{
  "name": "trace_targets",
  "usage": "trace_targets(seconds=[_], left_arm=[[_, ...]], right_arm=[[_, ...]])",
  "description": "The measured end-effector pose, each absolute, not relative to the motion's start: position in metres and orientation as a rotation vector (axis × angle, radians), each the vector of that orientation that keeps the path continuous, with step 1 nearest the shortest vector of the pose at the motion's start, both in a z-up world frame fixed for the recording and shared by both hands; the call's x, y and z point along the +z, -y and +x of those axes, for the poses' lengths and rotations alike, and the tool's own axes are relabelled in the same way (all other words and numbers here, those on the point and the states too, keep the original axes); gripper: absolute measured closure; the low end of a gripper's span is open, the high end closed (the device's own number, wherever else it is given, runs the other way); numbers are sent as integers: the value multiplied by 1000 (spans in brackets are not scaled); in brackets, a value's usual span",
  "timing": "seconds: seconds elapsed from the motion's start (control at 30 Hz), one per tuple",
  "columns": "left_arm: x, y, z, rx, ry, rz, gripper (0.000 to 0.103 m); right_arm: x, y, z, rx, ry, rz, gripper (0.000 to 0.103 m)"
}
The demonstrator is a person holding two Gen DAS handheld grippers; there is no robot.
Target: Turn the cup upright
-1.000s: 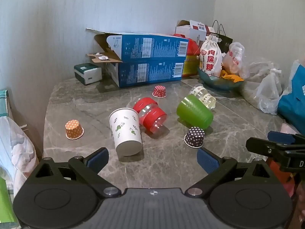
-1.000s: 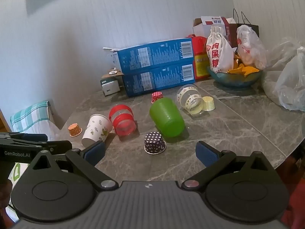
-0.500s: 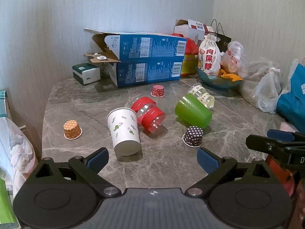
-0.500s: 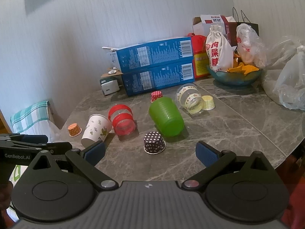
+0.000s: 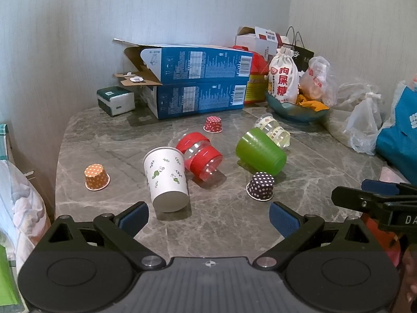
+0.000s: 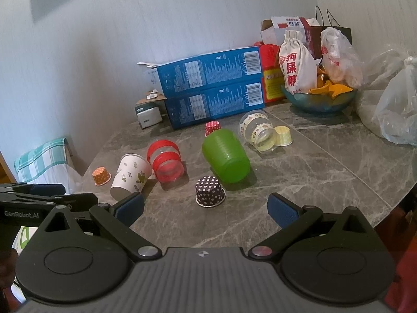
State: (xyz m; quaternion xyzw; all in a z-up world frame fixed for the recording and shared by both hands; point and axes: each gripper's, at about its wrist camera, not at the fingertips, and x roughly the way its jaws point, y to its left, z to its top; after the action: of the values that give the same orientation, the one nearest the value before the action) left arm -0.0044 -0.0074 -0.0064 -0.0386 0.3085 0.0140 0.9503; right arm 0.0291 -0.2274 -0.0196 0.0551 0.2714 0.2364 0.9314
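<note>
Several cups lie on the grey marble table [image 5: 208, 224]. A white leaf-print paper cup [image 5: 166, 180] [image 6: 130, 176], a red-banded clear cup [image 5: 200, 155] [image 6: 165, 161], a green cup [image 5: 260, 151] [image 6: 225, 155] and a clear printed cup [image 5: 273, 130] [image 6: 258, 131] lie on their sides. Small dotted cups stand upside down: orange [image 5: 96, 177] [image 6: 101, 176], dark [image 5: 260, 185] [image 6: 209, 191], red [image 5: 213, 124] [image 6: 212, 127]. My left gripper [image 5: 208, 219] is open and empty, just short of the white cup. My right gripper [image 6: 206, 208] is open and empty, just short of the dark dotted cup.
Two stacked blue boxes [image 5: 200, 86], a tissue pack [image 5: 116, 100], a bowl with bags [image 5: 297, 104] and plastic bags [image 6: 396, 104] line the back and right. A small yellow cup [image 6: 284, 135] lies by the clear cup. Each gripper shows at the other view's edge.
Both grippers have drifted slightly; the cups sit a little lower and nearer in the views. No cup has moved and both grippers stay open.
</note>
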Motion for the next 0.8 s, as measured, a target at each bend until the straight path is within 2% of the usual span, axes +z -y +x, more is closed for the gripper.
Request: trace_targets(seconds=[0.8], left_arm=[[-4,9,-5,14,-626,-85,3]], right_arm=[[-19,229,28,488,-551,114,1]])
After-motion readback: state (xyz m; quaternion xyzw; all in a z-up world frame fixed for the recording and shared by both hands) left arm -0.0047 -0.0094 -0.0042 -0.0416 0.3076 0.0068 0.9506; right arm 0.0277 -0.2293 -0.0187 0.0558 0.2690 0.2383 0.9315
